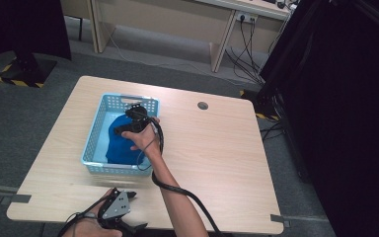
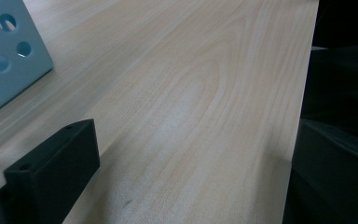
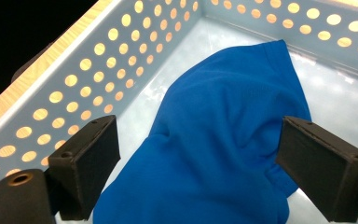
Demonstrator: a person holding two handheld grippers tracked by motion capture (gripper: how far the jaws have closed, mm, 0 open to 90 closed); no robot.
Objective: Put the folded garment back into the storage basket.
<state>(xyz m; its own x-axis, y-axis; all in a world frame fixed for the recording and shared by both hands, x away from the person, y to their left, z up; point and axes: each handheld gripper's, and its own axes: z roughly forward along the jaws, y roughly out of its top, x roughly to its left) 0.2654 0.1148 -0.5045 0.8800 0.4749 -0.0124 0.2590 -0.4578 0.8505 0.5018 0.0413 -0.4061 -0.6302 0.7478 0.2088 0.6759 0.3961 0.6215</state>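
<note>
Basket (image 1: pixel 94 129): pale blue perforated plastic, rectangular, stood toward the table's far left edge.
Contents: a crumpled blue cloth (image 3: pixel 223 140) lay on the basket floor.
Right gripper (image 3: pixel 200 163): jaws apart above the cloth, not pressing it.
Left gripper (image 1: pixel 123 202): rested at the table's near edge; whether it was open could not be told.
Table (image 1: pixel 217 148): light wood-grain laminate on grey carpet.
</note>
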